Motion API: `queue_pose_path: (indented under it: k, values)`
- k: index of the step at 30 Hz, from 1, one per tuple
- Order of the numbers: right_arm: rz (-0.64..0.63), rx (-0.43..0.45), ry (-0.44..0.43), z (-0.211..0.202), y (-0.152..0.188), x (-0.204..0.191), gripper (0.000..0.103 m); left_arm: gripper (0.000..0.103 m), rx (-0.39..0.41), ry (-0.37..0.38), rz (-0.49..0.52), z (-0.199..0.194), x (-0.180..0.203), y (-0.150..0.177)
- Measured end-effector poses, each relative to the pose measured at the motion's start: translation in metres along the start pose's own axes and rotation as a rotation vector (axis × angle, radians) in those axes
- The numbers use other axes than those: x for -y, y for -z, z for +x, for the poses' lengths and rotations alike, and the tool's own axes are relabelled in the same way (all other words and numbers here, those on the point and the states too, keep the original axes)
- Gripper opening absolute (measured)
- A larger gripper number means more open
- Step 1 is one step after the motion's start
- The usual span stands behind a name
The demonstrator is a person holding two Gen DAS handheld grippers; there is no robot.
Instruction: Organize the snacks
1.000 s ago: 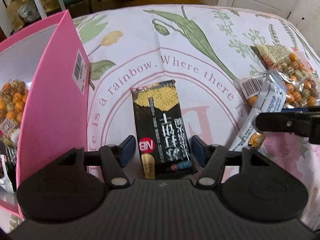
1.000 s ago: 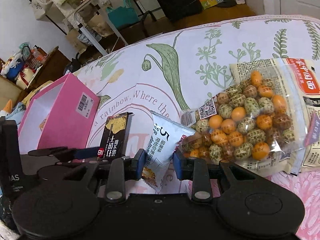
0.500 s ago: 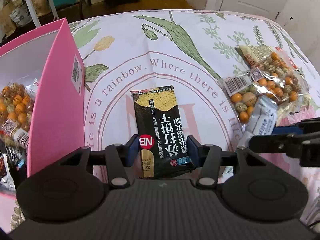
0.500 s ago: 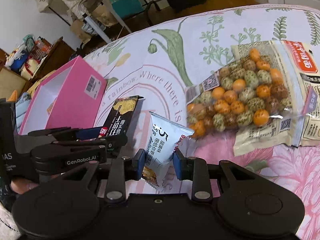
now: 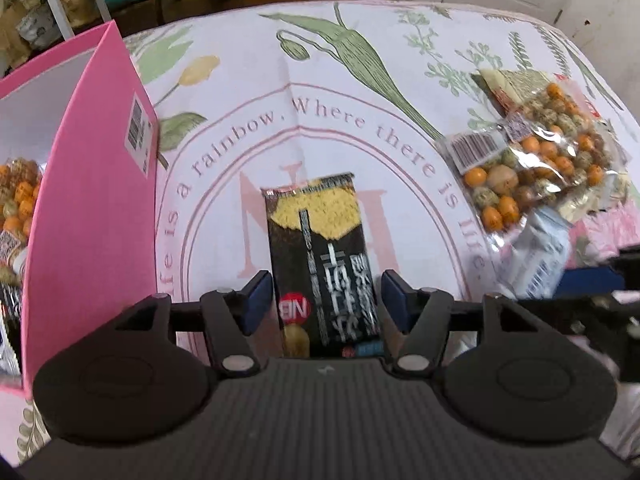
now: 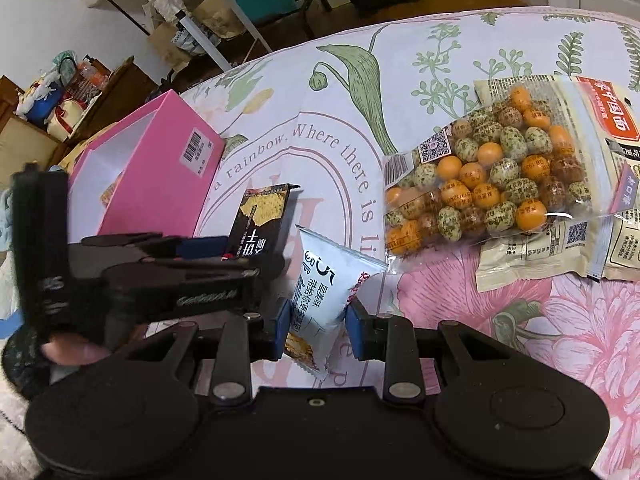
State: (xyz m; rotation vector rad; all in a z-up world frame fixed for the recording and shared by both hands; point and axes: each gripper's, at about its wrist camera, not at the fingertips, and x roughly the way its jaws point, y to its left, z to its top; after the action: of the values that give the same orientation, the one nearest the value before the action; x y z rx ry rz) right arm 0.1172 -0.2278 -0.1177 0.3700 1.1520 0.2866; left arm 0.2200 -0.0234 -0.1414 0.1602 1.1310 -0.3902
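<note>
Biggest worry is the pink box [image 5: 92, 208] on my left: it's already got snack bags in it and its near wall stands tall right beside the left gripper [image 5: 324, 300], so if I swing over without lifting enough I'd clip that wall and shove or tip the box

Next, the black cracker pack [image 5: 320, 256] lying flat on the flowered tablecloth [image 5: 328, 92]. My left jaws straddle its near end, and they've just been opening; the left pad looks about touching the pack's edge while the right one shows a gap, so nothing's clamped. A flat slick wrapper like that could skid forward or buckle if I close off-centre

Smaller risk: the white snack packet [image 6: 324, 296] pinched in the right gripper [image 6: 314, 320]. It's held by its lower part with the rest sticking up and out, so it could droop or slip on the way over. The clear bag of coated peanuts [image 6: 492, 176] sits just beyond it

Pose: both grippers angled steeply down, side by side, close enough that I could bump one into the other
</note>
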Motion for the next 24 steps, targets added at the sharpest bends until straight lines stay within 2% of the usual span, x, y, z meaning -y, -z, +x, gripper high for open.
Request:
queue_pose_path:
  k: [4,9,12,16,19,24]
  values:
    - [-0.004,-0.006,0.001,0.001,-0.001,0.0,0.035,0.058,0.016,-0.021,0.01,0.007,0.0,-0.002]
    - [-0.023,-0.011,0.004,0.001,-0.002,-0.004,0.035,0.05,0.001,0.022,-0.007,0.0,-0.006,-0.001]
    - [-0.035,-0.015,0.007,-0.001,-0.001,-0.007,0.035,0.05,-0.003,0.055,-0.017,-0.008,-0.008,0.0]
    - [-0.045,-0.01,0.002,-0.006,0.001,-0.011,0.034,0.05,0.033,0.026,0.008,-0.025,-0.003,0.003]
    - [-0.052,-0.001,-0.012,-0.01,0.004,-0.016,0.034,0.05,0.059,0.031,0.006,-0.036,-0.004,0.01]
    - [-0.06,0.006,-0.017,-0.009,0.008,-0.017,0.031,0.05,0.056,0.053,-0.019,-0.042,-0.009,0.017]
